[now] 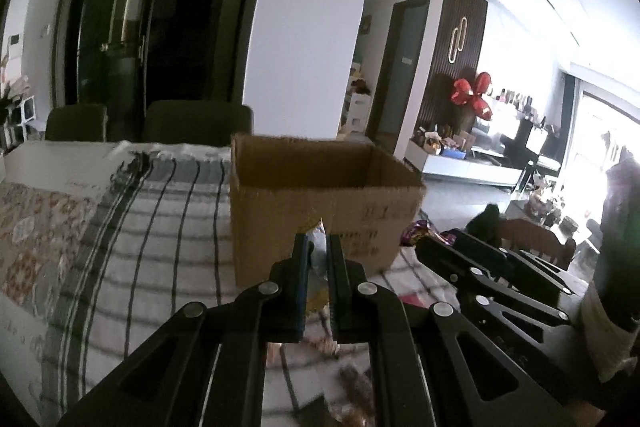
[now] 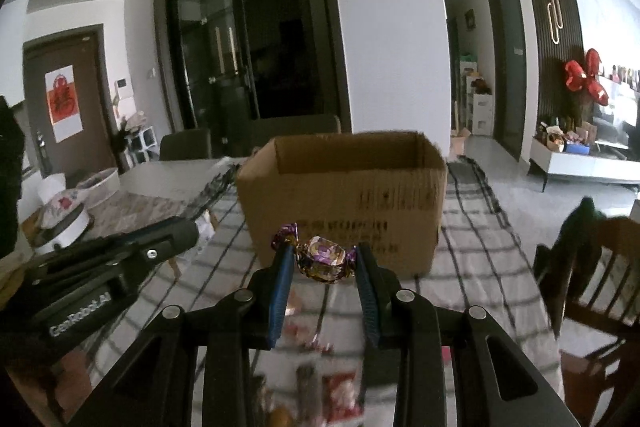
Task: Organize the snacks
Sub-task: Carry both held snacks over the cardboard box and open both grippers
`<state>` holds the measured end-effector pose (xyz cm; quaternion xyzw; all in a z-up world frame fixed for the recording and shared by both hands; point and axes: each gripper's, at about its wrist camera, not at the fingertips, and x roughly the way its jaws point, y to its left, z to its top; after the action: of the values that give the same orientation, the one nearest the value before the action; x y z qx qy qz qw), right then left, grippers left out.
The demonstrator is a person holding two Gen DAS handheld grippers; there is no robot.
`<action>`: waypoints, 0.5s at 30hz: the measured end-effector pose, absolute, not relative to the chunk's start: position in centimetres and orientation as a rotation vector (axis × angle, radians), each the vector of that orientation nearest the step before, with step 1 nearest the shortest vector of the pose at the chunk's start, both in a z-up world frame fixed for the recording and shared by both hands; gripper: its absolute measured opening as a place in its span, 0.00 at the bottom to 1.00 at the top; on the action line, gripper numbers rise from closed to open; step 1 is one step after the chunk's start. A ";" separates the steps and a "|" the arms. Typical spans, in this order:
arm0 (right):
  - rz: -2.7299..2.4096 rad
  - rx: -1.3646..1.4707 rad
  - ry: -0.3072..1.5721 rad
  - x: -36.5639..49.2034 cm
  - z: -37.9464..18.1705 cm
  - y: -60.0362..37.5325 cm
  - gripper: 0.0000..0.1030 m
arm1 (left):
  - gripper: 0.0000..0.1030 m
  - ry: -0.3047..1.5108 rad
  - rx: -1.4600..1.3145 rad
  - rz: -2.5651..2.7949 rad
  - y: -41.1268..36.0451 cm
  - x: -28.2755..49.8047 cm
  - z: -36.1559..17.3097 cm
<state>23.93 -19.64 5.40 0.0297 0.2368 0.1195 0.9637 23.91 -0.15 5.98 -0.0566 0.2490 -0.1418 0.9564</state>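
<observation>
So both claws are up over the bench with the cardboard box (image 2: 344, 195) straight ahead of them. The box sits open-topped on the checked cloth (image 1: 160, 227), toward the bench's far edge, with printed lettering on its near wall.

The right claw (image 2: 325, 255) is clamped on a wrapped candy (image 2: 325, 259), purple and gold foil, pinched sideways between the blue pads, one twisted end sticking up past the left finger. It hangs just in front of the box's near wall, not over the opening.

The left claw (image 1: 318, 247) is squeezed nearly all the way together on a thin snack packet (image 1: 318, 251). It's too blurry to say what kind, just a pale crinkly wrapper poking up between the fingers. Also short of the box, at its near wall.

Other stuff around: more snacks (image 2: 336, 391) lie scattered on the cloth below the claws, all blurred. A patterned mat (image 1: 36, 227) covers the bench's left side, and a white pot with a floral lid (image 2: 64, 215) sits near that edge. Dark chairs (image 1: 196, 123) stand behind the far edge, and a wooden chair (image 2: 600, 291) at the right side. Each claw shows up in the other's view, side by side, not touching.
</observation>
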 end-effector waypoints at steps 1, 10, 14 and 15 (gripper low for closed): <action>0.242 0.059 0.478 24.5 5.6 -19.6 0.32 | 0.10 0.499 -0.113 -0.289 -0.2 24.5 6.3; 0.232 0.059 0.472 31.4 8.4 -20.3 0.32 | 0.10 0.464 -0.050 -0.278 -1.2 30.5 8.8; 0.210 0.055 0.490 34.2 8.7 -20.5 0.32 | 0.10 0.487 -0.041 -0.287 -1.7 33.6 9.0; 0.197 0.047 0.495 35.1 8.7 -20.6 0.32 | 0.10 0.499 -0.039 -0.291 -1.7 34.5 8.9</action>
<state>35.06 -20.55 8.73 0.0234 0.2444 0.0975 0.9645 34.45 -1.74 8.89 -0.0193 0.2461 -0.1436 0.9584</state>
